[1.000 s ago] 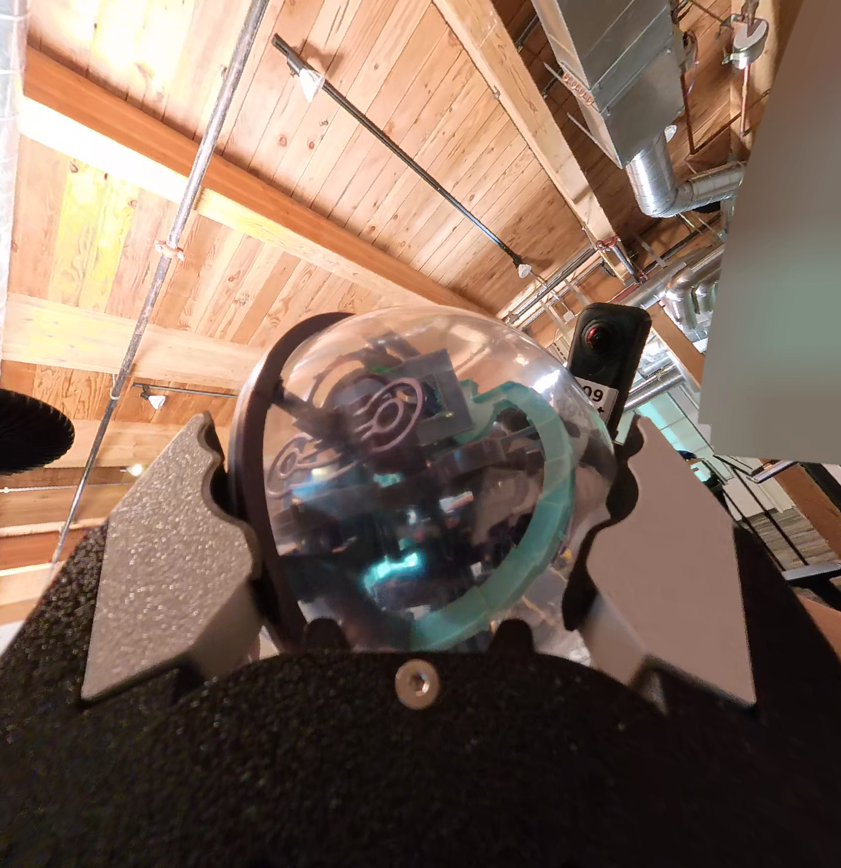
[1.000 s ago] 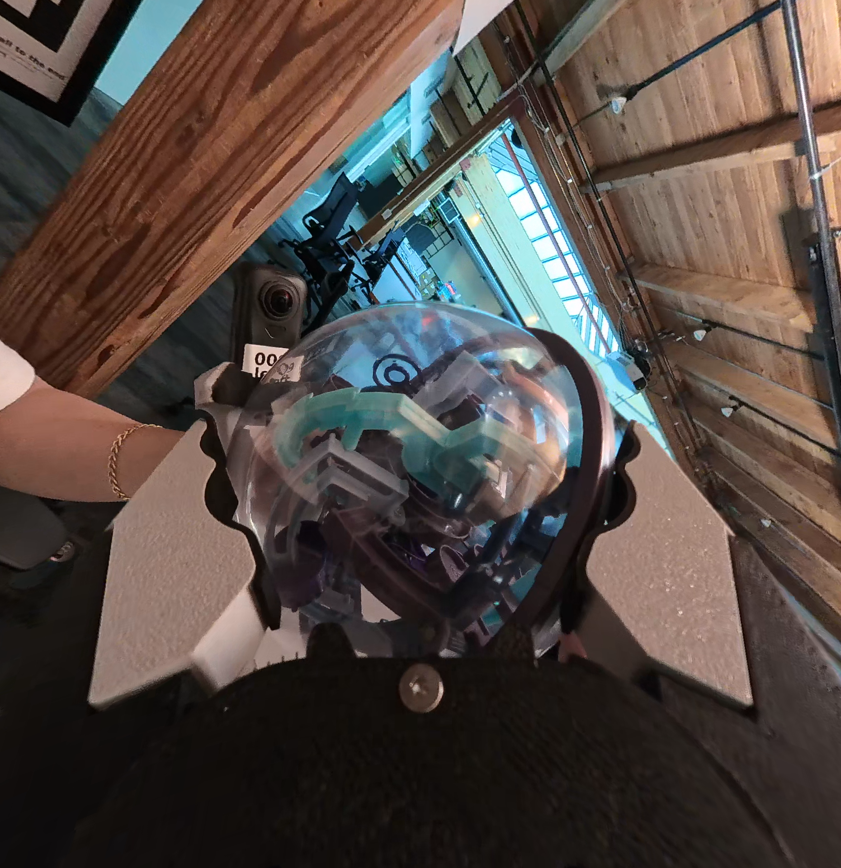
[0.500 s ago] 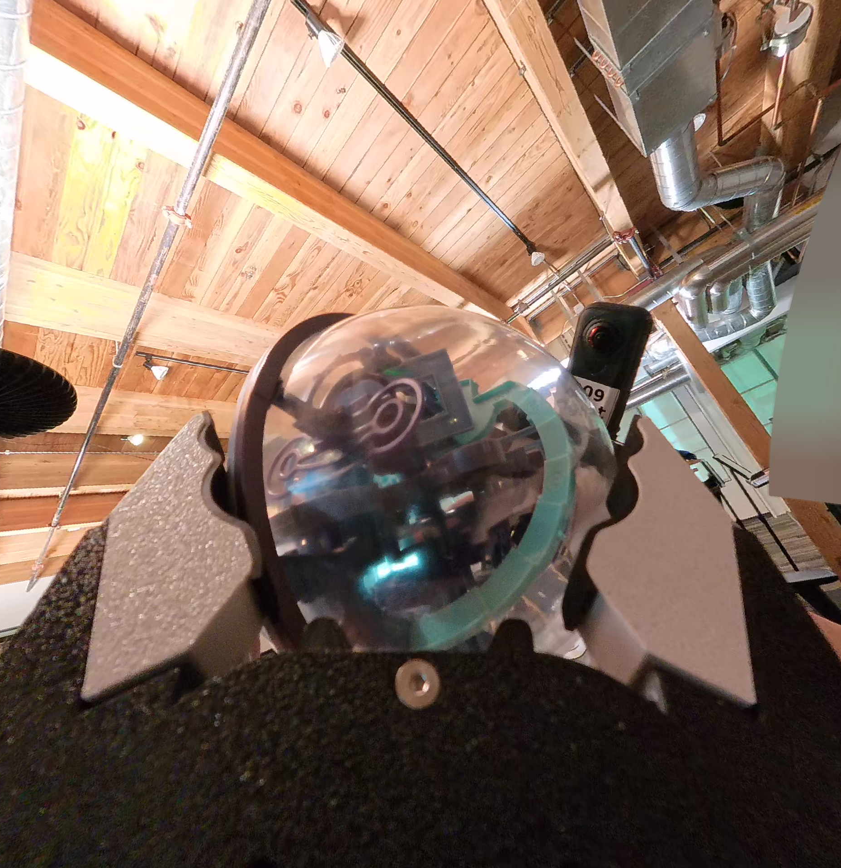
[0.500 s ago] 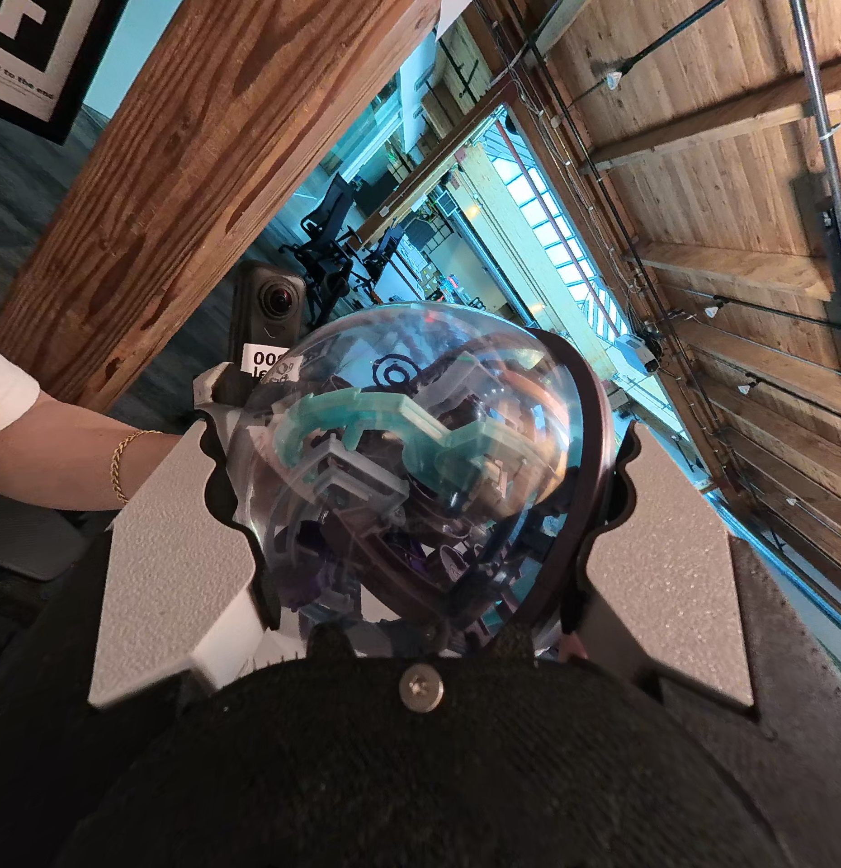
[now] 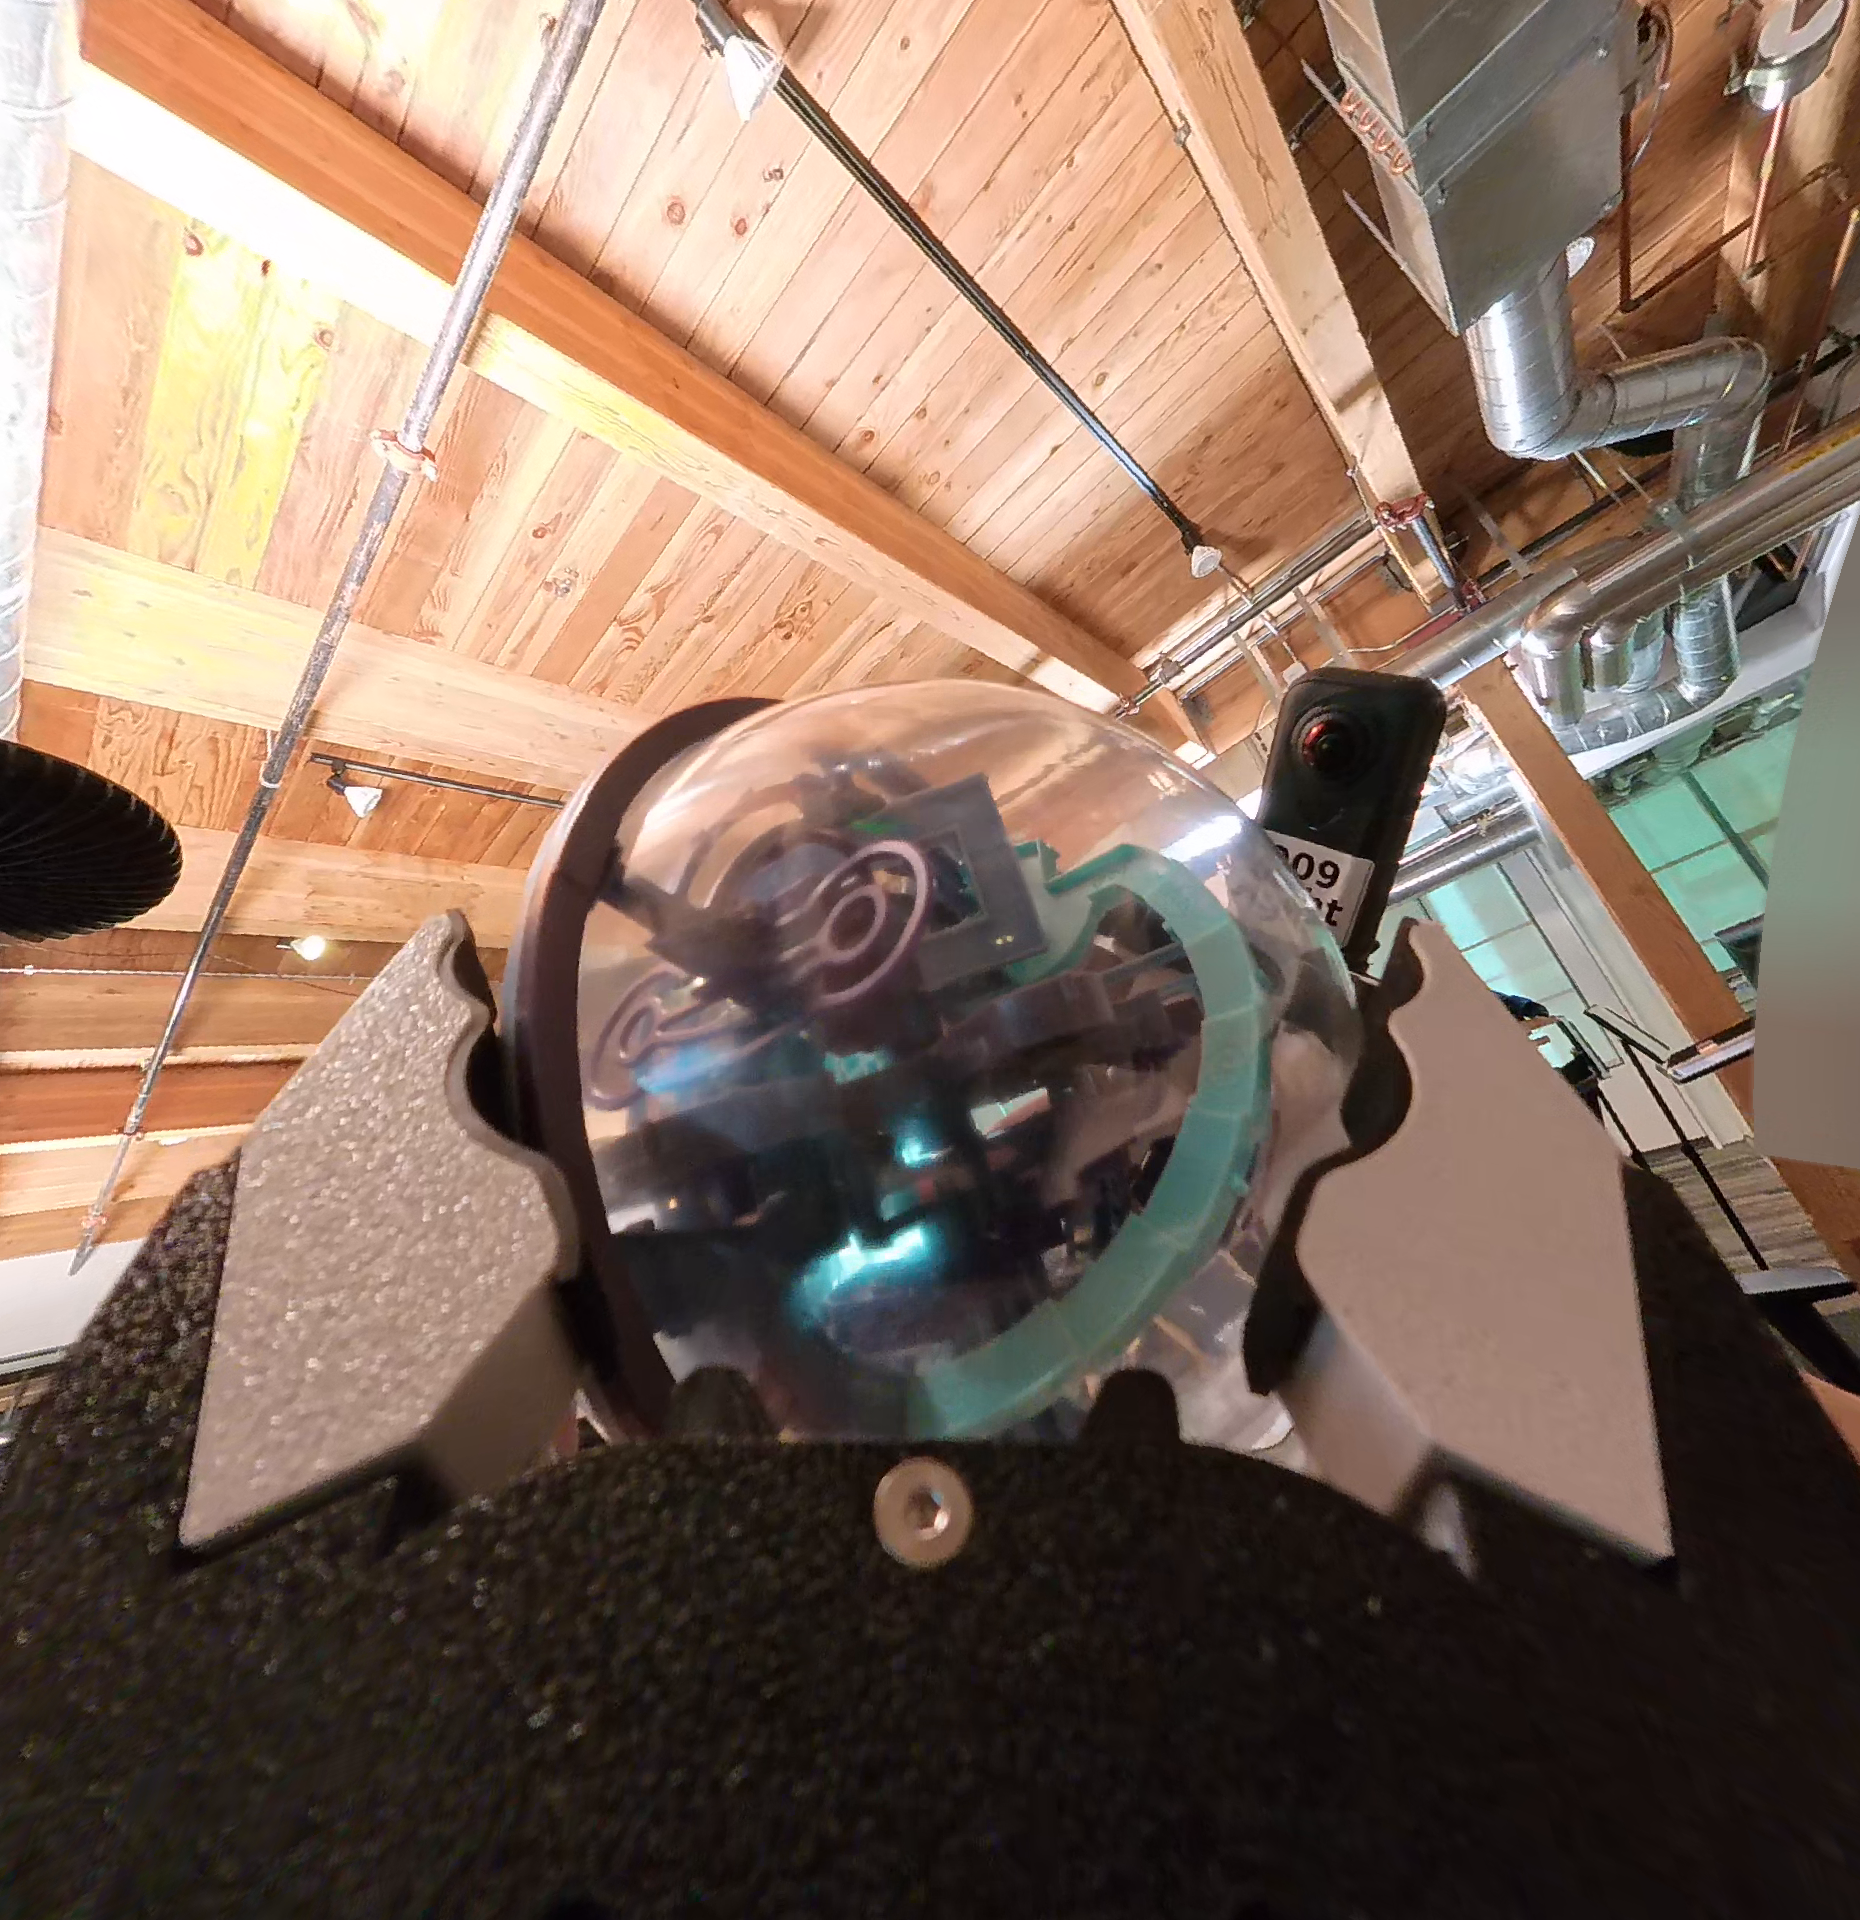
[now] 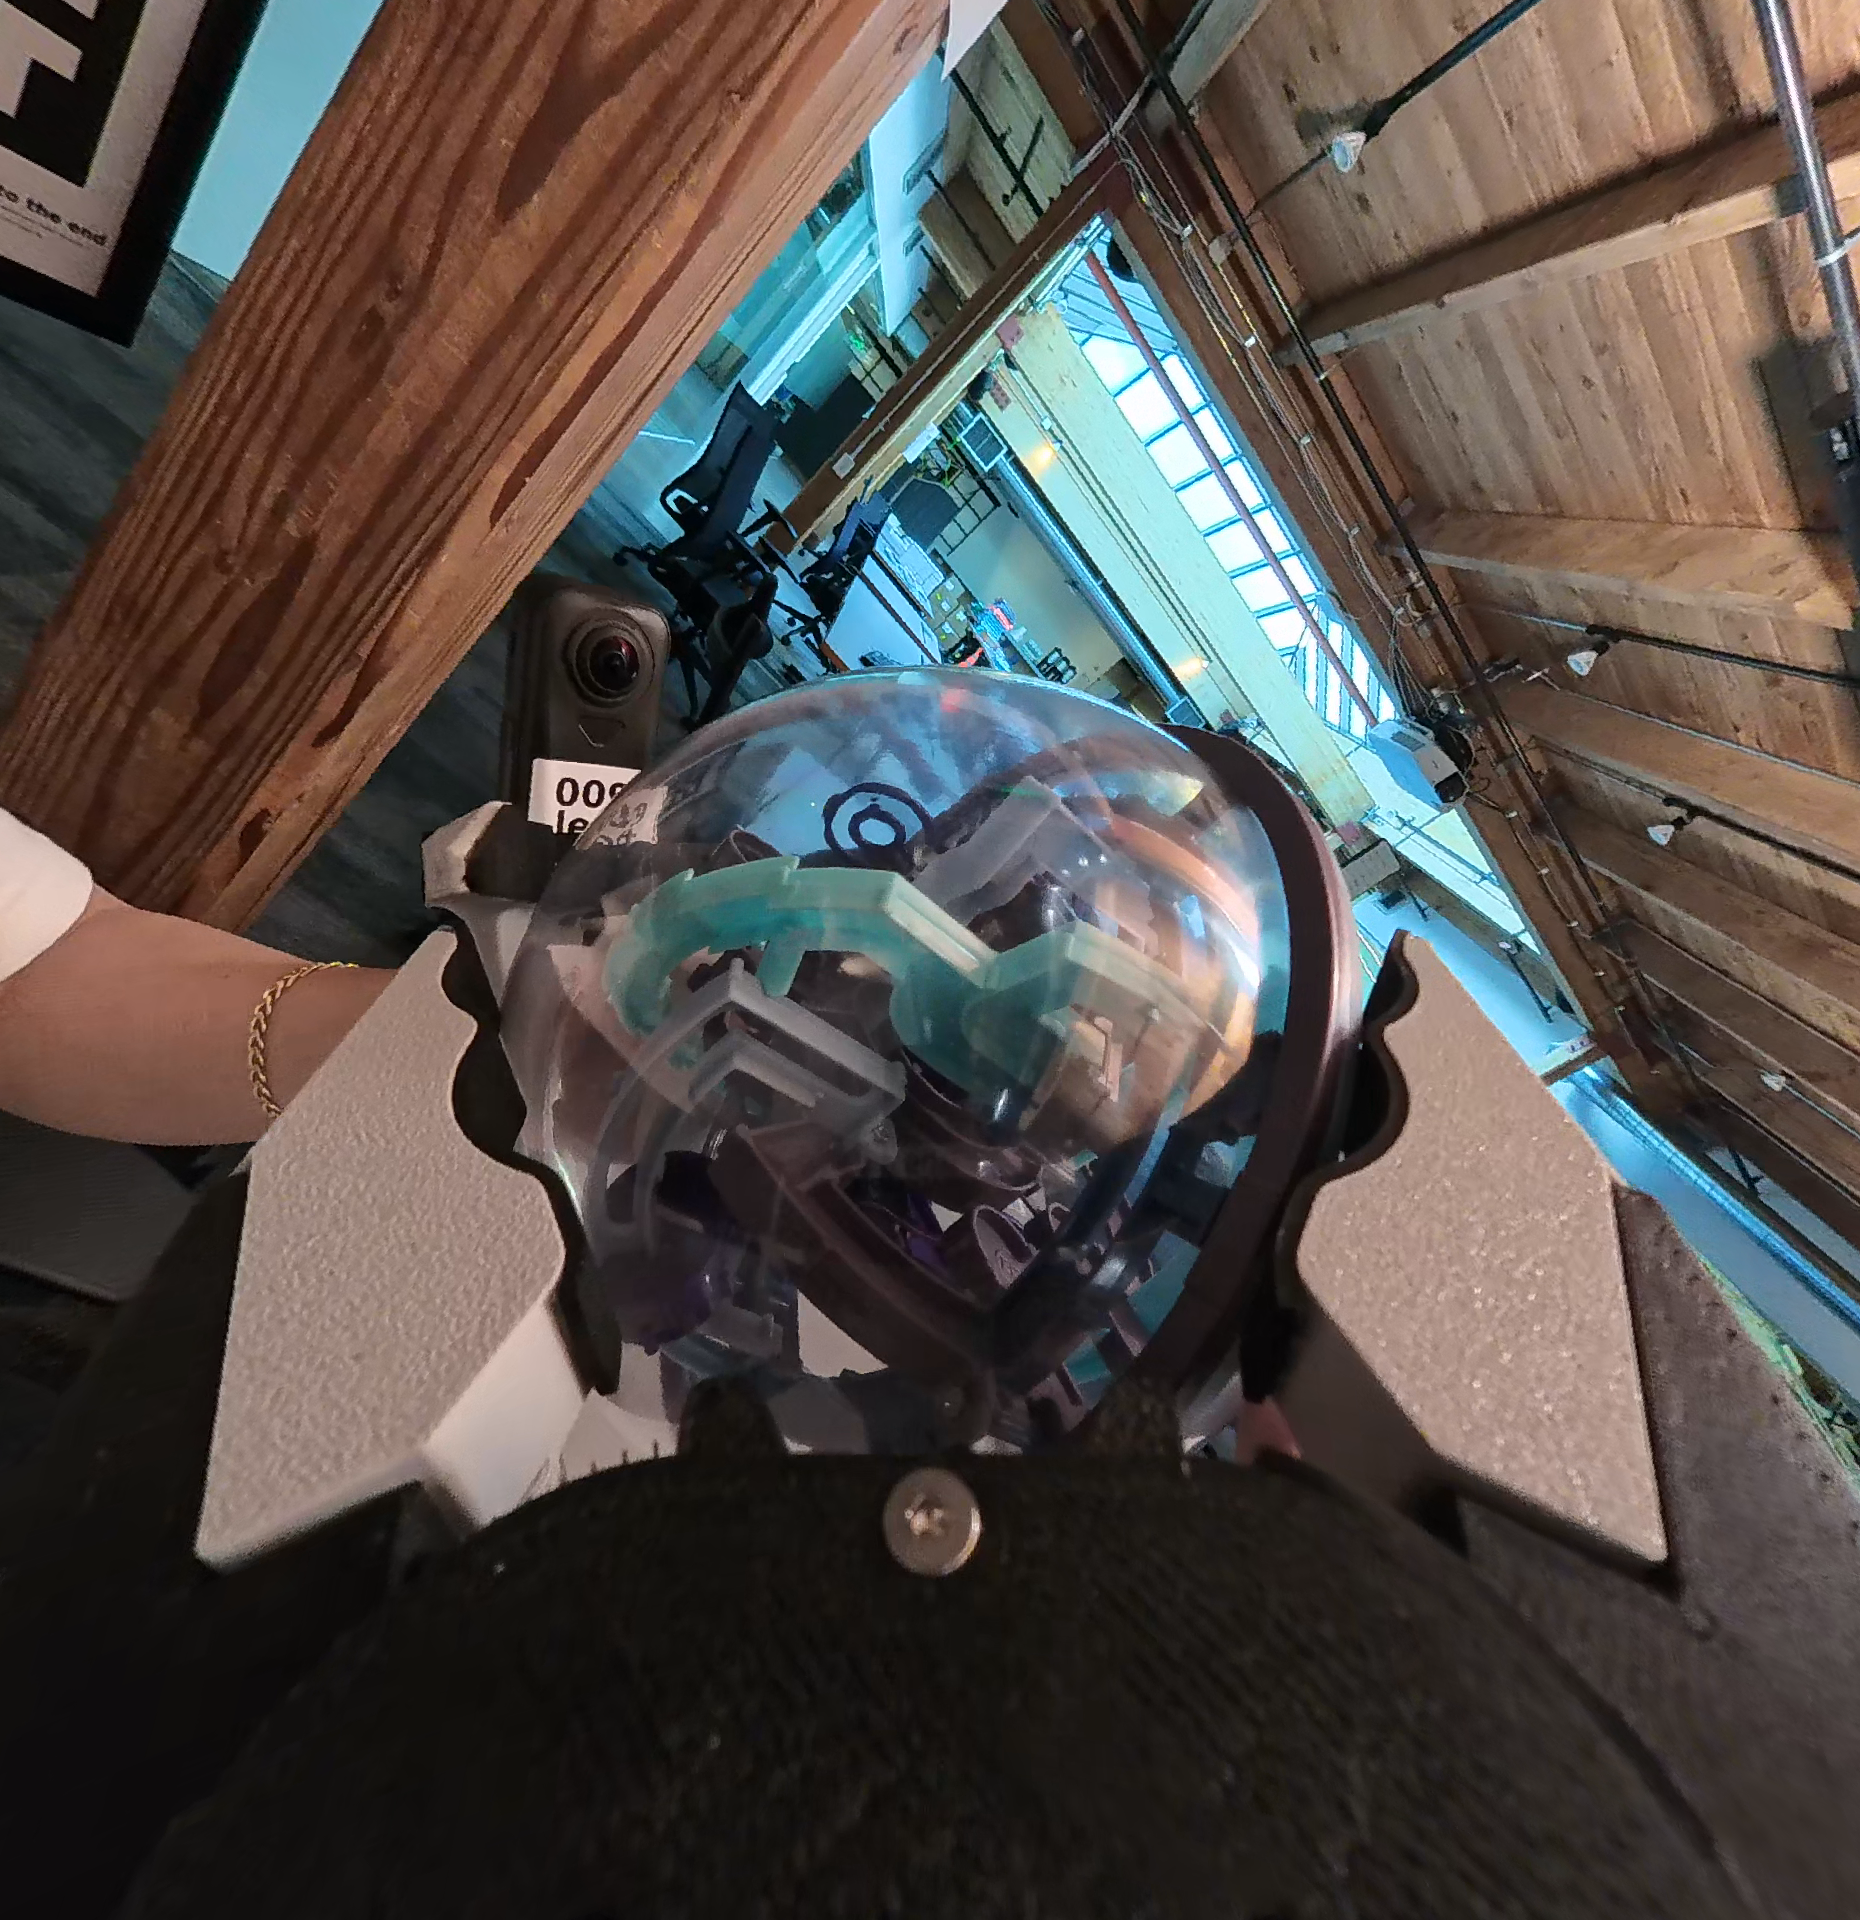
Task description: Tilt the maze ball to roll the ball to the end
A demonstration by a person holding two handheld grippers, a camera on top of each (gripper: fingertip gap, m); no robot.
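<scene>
The wooden plank ceiling [image 5: 801, 343] fills the background, since both wrist cameras look steeply upward. The clear maze ball [image 5: 936, 1049] is held aloft between the two grippers. It is a sphere with no long axis, and its dark equator band [image 5: 562, 935] stands nearly upright. The left gripper [image 5: 931, 1049] and right gripper [image 6: 926, 1049] each have their jaws spread wide and pressed against opposite sides of the ball.
</scene>
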